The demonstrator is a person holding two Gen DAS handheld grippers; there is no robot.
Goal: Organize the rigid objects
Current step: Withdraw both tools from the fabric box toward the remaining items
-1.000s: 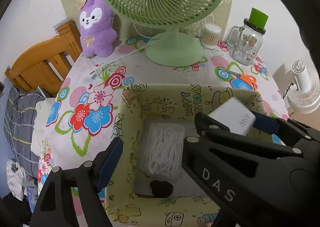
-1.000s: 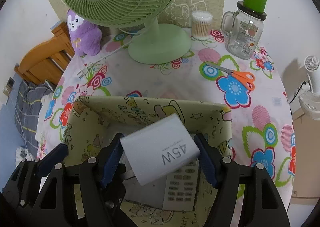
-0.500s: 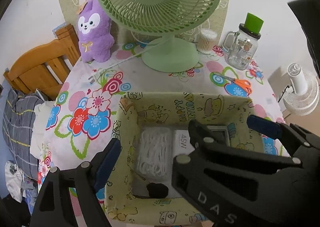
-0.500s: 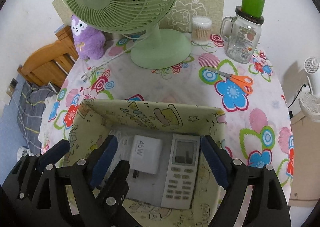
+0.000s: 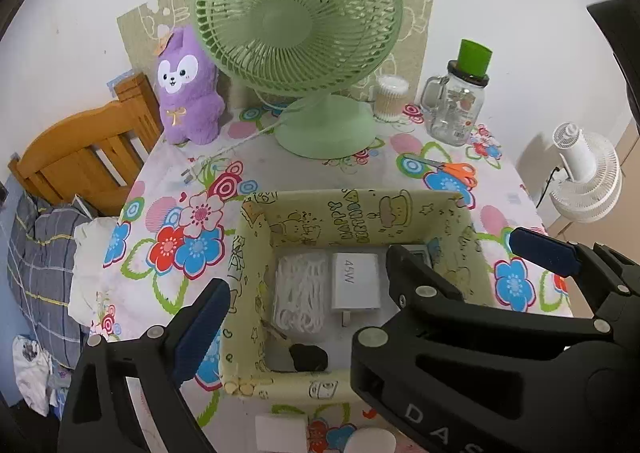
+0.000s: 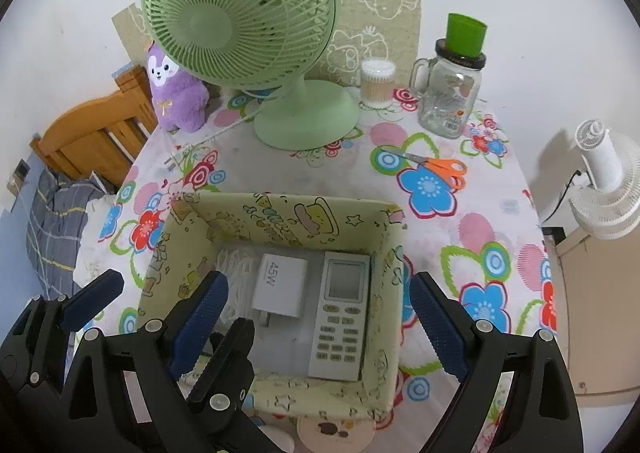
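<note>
The pale yellow cartoon-printed fabric box (image 6: 280, 221) sits at the near edge of the round flower-patterned table (image 6: 500, 221), and inside it, lying flat side by side, are a white coiled cable bundle (image 5: 298, 293), a white square 45W charger block (image 6: 278, 285) and a white remote control with a grey screen (image 6: 340, 317), the remote against the wall at 3 o'clock. A small black object (image 5: 308, 358) lies in the box's near corner. The right claw (image 6: 316, 317) hovers above the box, its jaws having just been opening; they stand wide and grip nothing, the charger lying free below. The left claw (image 5: 298, 311), at 9 o'clock of it, has likewise been spreading and is empty, one blue pad (image 5: 202, 327) outside the box's wall at 9 o'clock. Toward 12 o'clock lies bare cloth up to a green desk fan (image 6: 240, 9); orange-handled scissors (image 6: 440, 167) lie at 1 o'clock, with a glass handled jar with a green cap (image 6: 452, 93) behind them.
</note>
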